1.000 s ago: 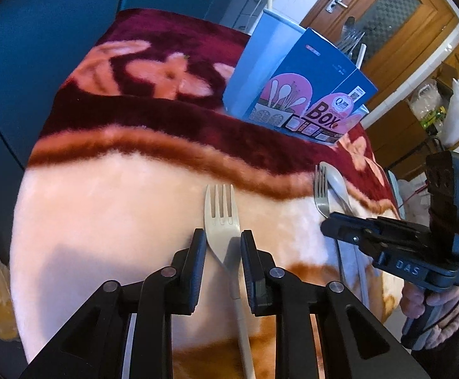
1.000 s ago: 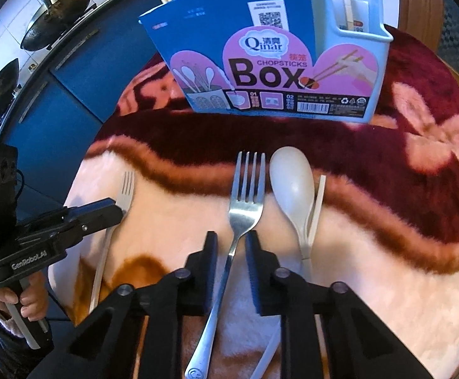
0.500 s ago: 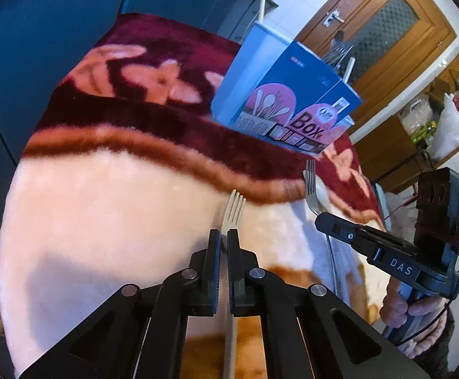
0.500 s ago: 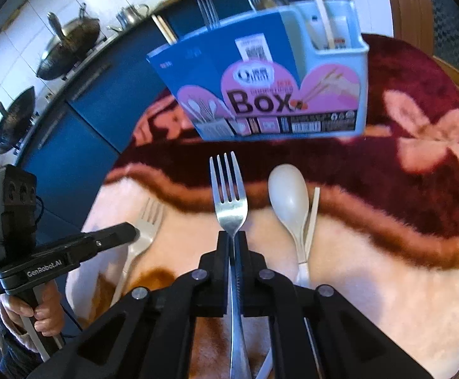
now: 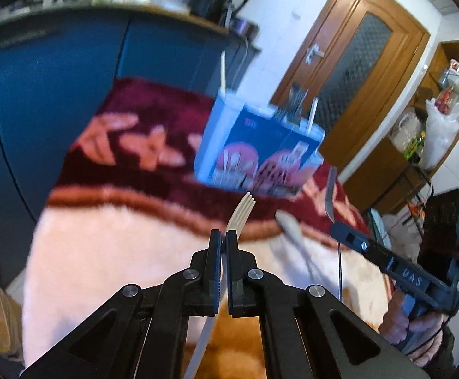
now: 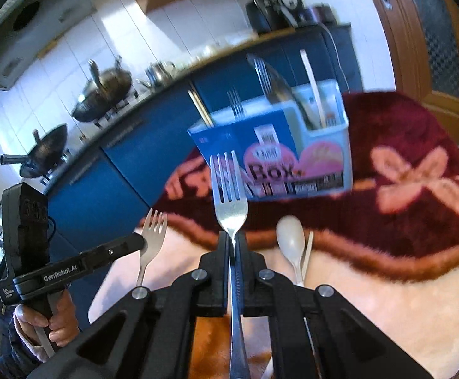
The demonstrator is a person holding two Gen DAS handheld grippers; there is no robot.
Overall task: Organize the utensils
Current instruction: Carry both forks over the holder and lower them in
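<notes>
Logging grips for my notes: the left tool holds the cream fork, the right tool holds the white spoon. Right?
Not quite. The right tool holds the metal fork; the white spoon lies on the blanket, as the right wrist view shows. The left tool holds the cream fork.

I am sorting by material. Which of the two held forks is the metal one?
The metal fork is in the right gripper: shiny steel. The left gripper holds the other fork, matte and cream-coloured.
</notes>
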